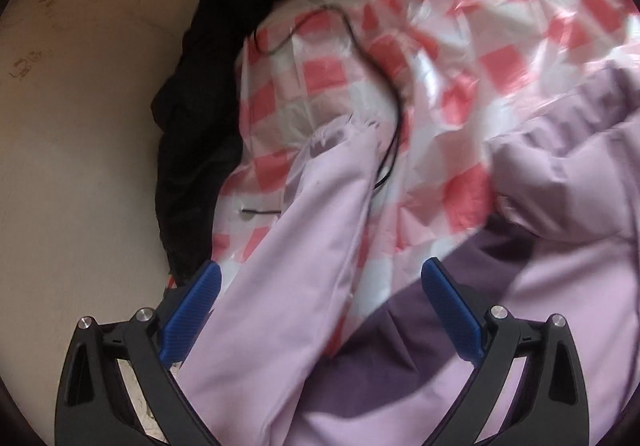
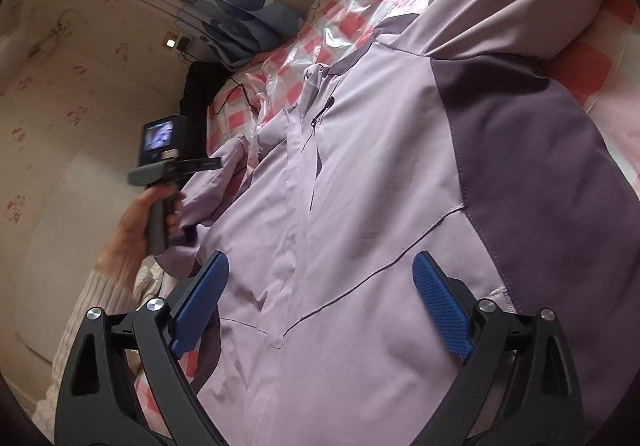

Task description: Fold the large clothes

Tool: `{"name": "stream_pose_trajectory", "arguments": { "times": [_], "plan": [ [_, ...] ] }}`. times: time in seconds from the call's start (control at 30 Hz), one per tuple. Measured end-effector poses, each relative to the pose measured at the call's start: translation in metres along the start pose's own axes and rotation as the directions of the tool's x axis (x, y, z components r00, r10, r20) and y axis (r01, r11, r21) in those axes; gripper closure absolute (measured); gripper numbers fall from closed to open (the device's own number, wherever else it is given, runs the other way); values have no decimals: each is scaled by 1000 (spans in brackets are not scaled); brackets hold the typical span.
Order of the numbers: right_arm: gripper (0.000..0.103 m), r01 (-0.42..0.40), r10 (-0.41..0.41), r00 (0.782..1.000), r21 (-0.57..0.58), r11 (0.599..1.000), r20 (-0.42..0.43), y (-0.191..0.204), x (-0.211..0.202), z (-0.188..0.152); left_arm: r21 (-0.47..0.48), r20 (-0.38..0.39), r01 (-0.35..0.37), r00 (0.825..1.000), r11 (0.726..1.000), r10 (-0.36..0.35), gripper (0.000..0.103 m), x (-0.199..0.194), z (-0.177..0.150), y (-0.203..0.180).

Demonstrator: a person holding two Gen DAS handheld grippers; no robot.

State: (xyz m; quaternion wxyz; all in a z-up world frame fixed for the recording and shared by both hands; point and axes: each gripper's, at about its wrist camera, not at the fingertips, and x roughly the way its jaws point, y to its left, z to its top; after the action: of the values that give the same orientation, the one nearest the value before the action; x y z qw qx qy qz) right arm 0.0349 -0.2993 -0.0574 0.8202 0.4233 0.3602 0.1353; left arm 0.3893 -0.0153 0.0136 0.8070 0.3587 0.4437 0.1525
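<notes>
A lilac jacket (image 2: pixel 360 173) with dark purple panels lies front-up on a bed covered by a red-and-white checked plastic sheet (image 2: pixel 280 81). My right gripper (image 2: pixel 322 258) hovers over the jacket's lower front, open, with nothing pinched between the blue pads. In the left wrist view, my left gripper (image 1: pixel 322 268) is also open. The jacket's lilac sleeve (image 1: pixel 304 230) runs up between its fingers, close to the left pad (image 1: pixel 196 318), but is not clamped. The right wrist view shows a hand (image 2: pixel 136 221) holding the left tool at the bed's left edge by that sleeve.
A black garment (image 1: pixel 192 133) is bunched between the bed and the wall. A thin black cable (image 1: pixel 384 85) loops over the checked sheet (image 1: pixel 460 45). Blue patterned bedding (image 2: pixel 240 17) is piled at the head. The papered wall (image 2: pixel 60 105) runs close along the left side.
</notes>
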Motion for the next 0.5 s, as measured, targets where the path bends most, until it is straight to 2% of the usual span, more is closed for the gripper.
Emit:
{"name": "stream_pose_trajectory", "arguments": {
  "times": [0.07,0.1,0.13,0.17,0.23,0.3,0.33,0.37,0.4,0.43,0.5],
  "plan": [
    [13,-3,3,1000,0,1000,-3,-1,-1,0,-12,-112,14,994,1000,-16,8,37,3,-2],
    [13,-6,6,1000,1,1000,-7,-2,-1,-1,-17,-156,31,987,999,-33,25,50,-1,-1],
    [13,-8,8,1000,1,1000,-9,-2,-1,-2,-28,-178,27,984,999,-32,47,57,-5,1],
    [13,-8,8,1000,1,1000,-9,-1,1,0,-89,-199,60,977,994,-77,82,63,-9,12],
    [13,-11,11,1000,-4,1000,-12,-1,2,0,-232,-154,167,966,958,-205,91,58,-18,43],
    [13,-12,12,1000,-11,1000,-5,0,-2,-1,-338,-52,214,968,917,-245,93,38,-28,80],
    [13,-14,14,1000,-15,1000,-1,0,-4,0,-426,47,279,957,861,-287,93,17,-41,117],
    [13,-15,15,1000,-18,1000,2,0,-5,1,-469,110,320,946,823,-305,93,4,-49,138],
    [13,-15,15,1000,-24,1000,6,1,-6,1,-515,190,375,927,771,-324,93,-14,-65,168],
    [13,-16,16,1000,-27,999,9,-1,-8,1,-561,273,438,899,702,-343,93,-33,-88,203],
    [13,-18,18,1000,-28,999,8,-2,-10,1,-626,362,499,867,599,-344,93,-50,-121,252]
  ]
}}
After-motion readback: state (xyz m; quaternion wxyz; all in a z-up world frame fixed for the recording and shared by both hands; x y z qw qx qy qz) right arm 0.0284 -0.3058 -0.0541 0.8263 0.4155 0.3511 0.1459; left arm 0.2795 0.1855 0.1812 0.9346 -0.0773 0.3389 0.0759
